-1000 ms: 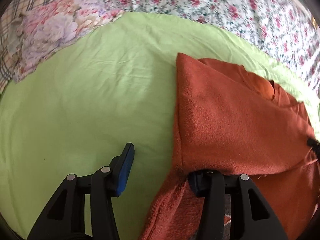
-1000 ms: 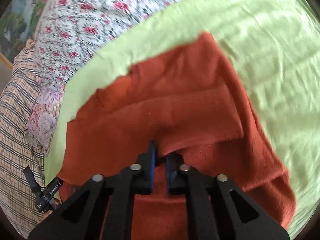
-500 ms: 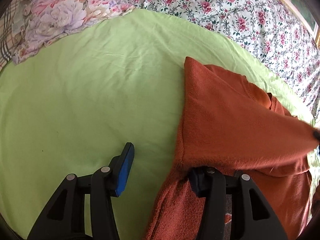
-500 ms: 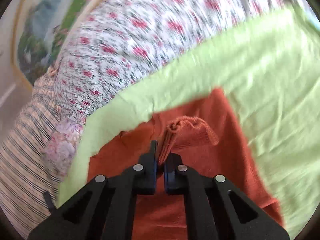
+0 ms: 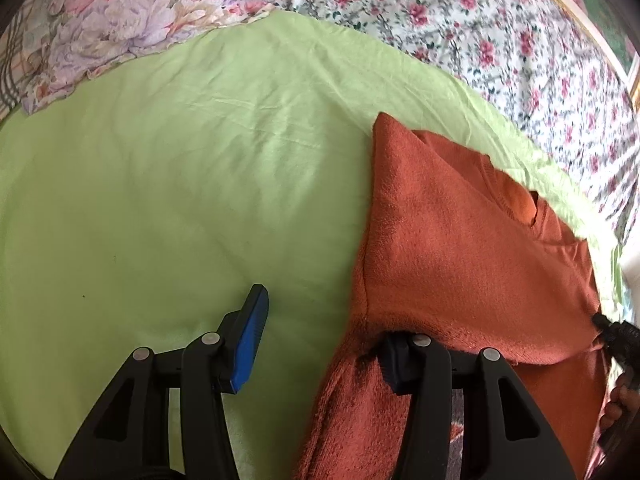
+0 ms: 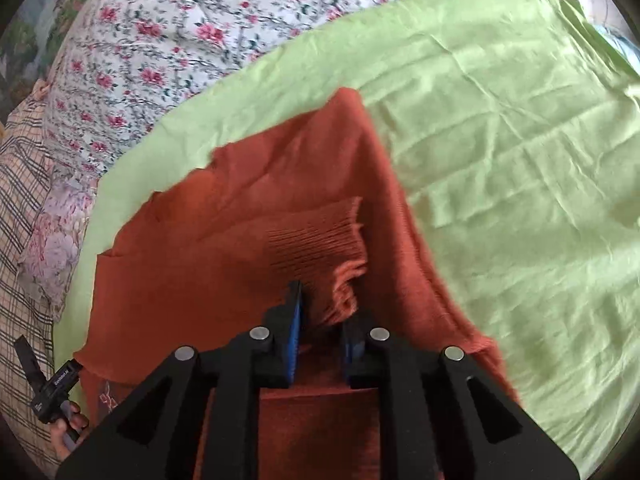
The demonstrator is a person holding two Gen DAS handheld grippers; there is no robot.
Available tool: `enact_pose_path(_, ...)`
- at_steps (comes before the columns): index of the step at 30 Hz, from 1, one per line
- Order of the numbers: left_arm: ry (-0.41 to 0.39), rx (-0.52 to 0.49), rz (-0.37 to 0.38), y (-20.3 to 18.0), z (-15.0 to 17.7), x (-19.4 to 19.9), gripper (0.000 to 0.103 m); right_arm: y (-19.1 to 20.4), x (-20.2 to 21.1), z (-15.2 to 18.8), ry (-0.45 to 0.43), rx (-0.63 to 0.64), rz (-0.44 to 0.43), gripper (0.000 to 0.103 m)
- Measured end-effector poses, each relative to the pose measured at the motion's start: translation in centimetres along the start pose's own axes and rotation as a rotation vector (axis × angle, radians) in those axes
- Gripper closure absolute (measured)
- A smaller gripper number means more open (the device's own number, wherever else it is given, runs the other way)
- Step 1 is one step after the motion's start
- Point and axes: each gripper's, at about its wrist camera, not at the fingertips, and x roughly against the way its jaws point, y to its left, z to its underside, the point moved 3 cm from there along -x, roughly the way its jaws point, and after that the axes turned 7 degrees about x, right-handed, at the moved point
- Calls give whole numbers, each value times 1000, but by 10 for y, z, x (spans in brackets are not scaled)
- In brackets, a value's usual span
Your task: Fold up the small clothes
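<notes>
A rust-orange knit sweater point(image 5: 460, 248) lies on a light green sheet point(image 5: 180, 184), its left side folded in over the body. My left gripper point(image 5: 320, 340) is open at the sweater's left edge; its right finger is under a fold of the knit, its left finger point(image 5: 250, 340) on bare sheet. In the right wrist view the sweater point(image 6: 240, 248) fills the middle. My right gripper point(image 6: 320, 340) has its jaws slightly apart with the ribbed sleeve cuff point(image 6: 320, 248) between them, the cuff laid across the body.
A floral bedspread point(image 5: 480, 32) lies beyond the green sheet. A pale floral pillow point(image 5: 112, 20) sits at the far left and plaid fabric point(image 6: 24, 240) beside it. The other hand and its gripper handle point(image 5: 618, 340) show at the right edge.
My right gripper lifted the sleeve cuff, carried it over the sweater's body and lowered it; its jaws have now parted a little. My left gripper stayed at the sweater's left edge.
</notes>
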Motion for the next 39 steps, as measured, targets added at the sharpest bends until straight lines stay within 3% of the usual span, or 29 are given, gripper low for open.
enact_pose_path(5, 24, -59, 5, -2, 18, 25, 53, -8, 38, 7, -61, -36, -6, 83)
enact_pose_path(9, 50, -89, 76, 3, 44, 52, 51, -1, 73, 25, -85, -13, -62, 61)
enact_pose_path(12, 77, -112, 126, 8, 69, 70, 44, 8, 94, 47, -71, 52, -107, 57)
enact_pose_path(17, 138, -130, 209, 17, 109, 94, 35, 12, 116, 82, -44, 122, -160, 52)
enact_pose_path(25, 192, -173, 234, 20, 166, 116, 30, -10, 142, 128, -39, 93, -194, 48)
enact_pose_path(26, 193, -178, 238, 20, 171, 118, 34, -14, 144, 132, -39, 87, -191, 47)
enact_pose_path(27, 187, -190, 241, 19, 177, 121, 50, -18, 147, 137, -36, 82, -188, 46)
enact_pose_path(28, 180, -210, 245, 18, 184, 125, 59, -25, 152, 144, -31, 77, -191, 46)
enact_pose_path(29, 184, -224, 243, 19, 189, 126, 63, -30, 156, 150, -25, 76, -194, 46)
enact_pose_path(31, 215, -227, 253, 23, 201, 126, 56, -40, 165, 159, -19, 77, -188, 46)
enact_pose_path(33, 243, -207, 294, 27, 209, 129, 38, -49, 176, 169, -7, 88, -178, 46)
enact_pose_path(35, 270, -206, 321, 26, 217, 133, 30, -55, 182, 178, 15, 99, -185, 46)
enact_pose_path(39, 316, -212, 328, 25, 229, 126, 31, -55, 185, 197, 69, 132, -227, 46)
